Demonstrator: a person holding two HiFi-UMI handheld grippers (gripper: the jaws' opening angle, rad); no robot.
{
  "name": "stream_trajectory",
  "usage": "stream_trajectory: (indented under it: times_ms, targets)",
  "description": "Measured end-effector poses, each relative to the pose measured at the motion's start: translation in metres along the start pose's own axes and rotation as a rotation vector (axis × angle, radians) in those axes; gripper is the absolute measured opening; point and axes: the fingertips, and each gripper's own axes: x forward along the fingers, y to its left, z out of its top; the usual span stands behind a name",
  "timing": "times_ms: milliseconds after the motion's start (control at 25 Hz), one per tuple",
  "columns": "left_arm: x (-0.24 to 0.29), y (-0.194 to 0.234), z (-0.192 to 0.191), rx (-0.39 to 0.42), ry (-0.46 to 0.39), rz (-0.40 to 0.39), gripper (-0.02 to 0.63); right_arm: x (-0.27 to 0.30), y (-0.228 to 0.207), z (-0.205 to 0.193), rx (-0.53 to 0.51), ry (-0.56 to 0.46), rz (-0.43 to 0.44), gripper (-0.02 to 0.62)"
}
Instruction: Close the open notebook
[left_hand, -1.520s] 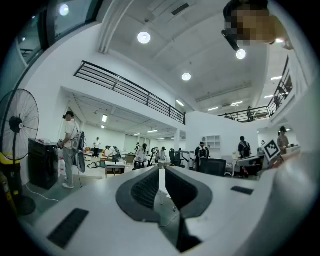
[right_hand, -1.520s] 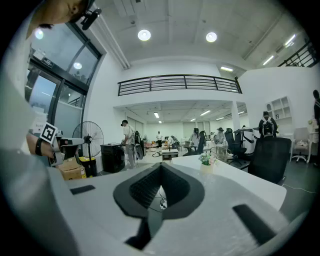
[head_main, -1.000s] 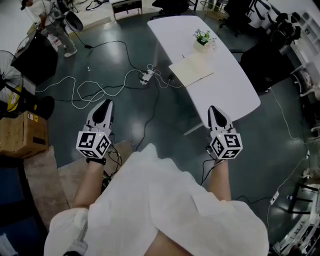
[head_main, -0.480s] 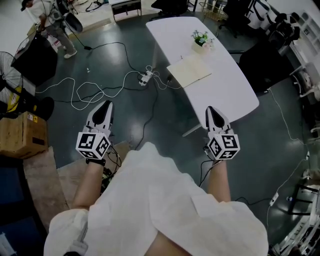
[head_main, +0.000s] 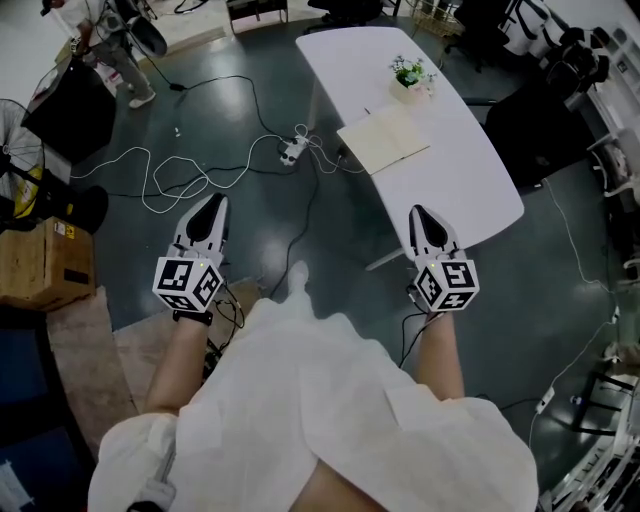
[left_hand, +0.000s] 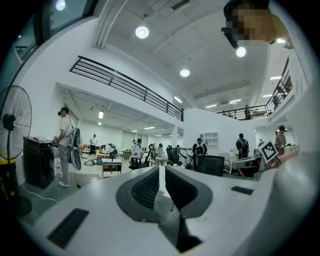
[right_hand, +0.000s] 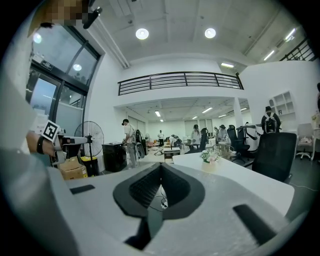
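The open notebook (head_main: 385, 140) lies flat with cream pages up on the white table (head_main: 470, 185), at the edge nearest me. A small potted plant (head_main: 407, 75) stands just behind it. My right gripper (head_main: 420, 213) is shut and empty. It hangs over the floor short of the table's near corner, well apart from the notebook. My left gripper (head_main: 212, 205) hovers over the dark floor far to the left, jaws together with nothing in them. In the right gripper view the jaws (right_hand: 161, 169) point past the table (right_hand: 235, 177) and plant (right_hand: 209, 157); the notebook cannot be made out there.
White cables (head_main: 170, 180) and a power strip (head_main: 292, 152) lie on the floor between me and the table. A cardboard box (head_main: 40, 265) and a fan (head_main: 15, 150) stand at the left. Black office chairs (head_main: 540, 120) stand beyond the table, and a person (head_main: 105, 45) stands at the far left.
My right gripper has edged slightly forward towards the table. The left gripper has stayed where it was. A white shoe tip now shows below my clothing.
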Motion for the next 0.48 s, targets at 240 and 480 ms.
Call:
stream_trajectory:
  times_ms: [240, 480]
  targets:
    - [0.039, 0.024, -0.012, -0.015, 0.025, 0.008, 0.034, 0.059, -0.008, -0.009, -0.028, 0.046, 0.039, 0.005]
    - [0.094, 0.062, -0.016, -0.015, 0.045, 0.011, 0.034, 0.128, -0.019, -0.014, -0.021, 0.08, 0.057, 0.005]
